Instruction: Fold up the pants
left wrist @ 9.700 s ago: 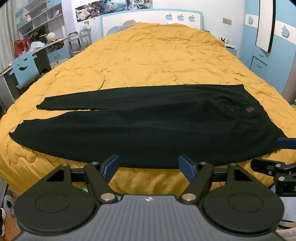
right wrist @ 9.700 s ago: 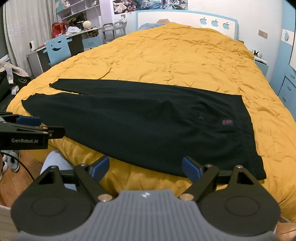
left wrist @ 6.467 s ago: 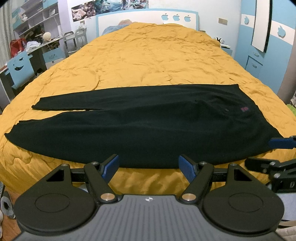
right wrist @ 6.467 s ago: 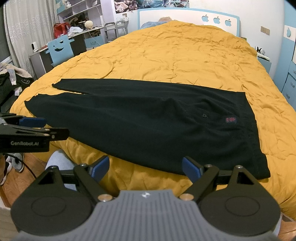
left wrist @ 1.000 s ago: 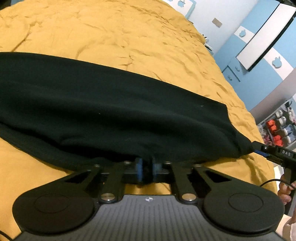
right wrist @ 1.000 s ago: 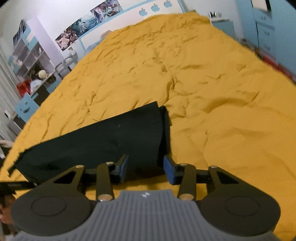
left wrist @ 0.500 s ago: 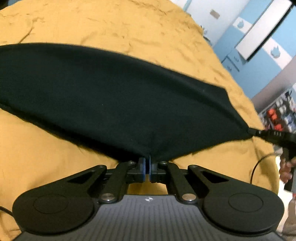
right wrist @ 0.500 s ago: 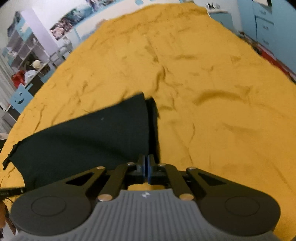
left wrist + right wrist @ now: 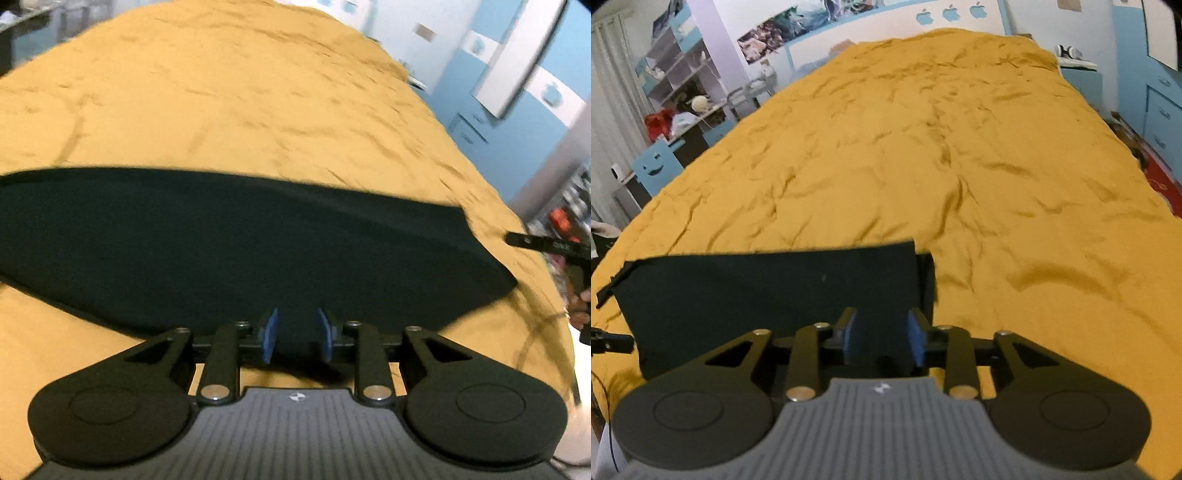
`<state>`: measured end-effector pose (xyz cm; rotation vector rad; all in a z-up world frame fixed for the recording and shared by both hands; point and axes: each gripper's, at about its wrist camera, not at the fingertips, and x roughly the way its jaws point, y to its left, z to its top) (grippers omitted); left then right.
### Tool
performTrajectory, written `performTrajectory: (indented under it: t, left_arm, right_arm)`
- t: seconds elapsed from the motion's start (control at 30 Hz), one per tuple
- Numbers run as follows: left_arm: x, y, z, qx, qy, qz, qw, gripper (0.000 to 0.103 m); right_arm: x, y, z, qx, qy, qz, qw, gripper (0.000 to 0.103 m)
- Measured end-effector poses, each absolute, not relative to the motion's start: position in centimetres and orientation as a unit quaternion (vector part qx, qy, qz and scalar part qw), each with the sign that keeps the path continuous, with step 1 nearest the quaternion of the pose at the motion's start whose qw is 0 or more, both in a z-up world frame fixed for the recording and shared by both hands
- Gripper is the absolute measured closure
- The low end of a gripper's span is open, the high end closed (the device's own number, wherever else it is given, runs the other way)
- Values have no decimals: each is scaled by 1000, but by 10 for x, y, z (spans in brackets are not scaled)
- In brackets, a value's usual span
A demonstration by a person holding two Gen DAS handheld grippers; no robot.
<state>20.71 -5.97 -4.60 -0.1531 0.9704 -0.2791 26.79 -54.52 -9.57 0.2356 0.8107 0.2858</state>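
The black pants [image 9: 229,251] lie folded lengthwise, one leg over the other, on the yellow bedspread [image 9: 240,110]. My left gripper [image 9: 295,338] is open, its blue pads on either side of the near edge of the cloth. My right gripper [image 9: 882,338] is open too, over the near edge at the waist end of the pants [image 9: 768,291]. The right gripper's tip shows at the right in the left wrist view [image 9: 543,245]. The left gripper's tip shows at the left edge of the right wrist view [image 9: 609,341].
The bed's headboard [image 9: 945,14] stands at the far end. A desk with shelves and a blue chair [image 9: 657,170] is to the left. Blue cabinets [image 9: 1160,92] stand to the right.
Half a second ago both grippers were shut on the near edge of the pants. Both have now opened and let the cloth go onto the bed.
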Motion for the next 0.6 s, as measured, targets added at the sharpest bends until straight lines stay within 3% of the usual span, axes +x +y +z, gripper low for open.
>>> performTrajectory:
  t: [0.6]
  left_arm:
    - [259,13,-60,-125,430,-1,894,72]
  right_arm:
    - [399,-576,-176,252,419,181,853,71]
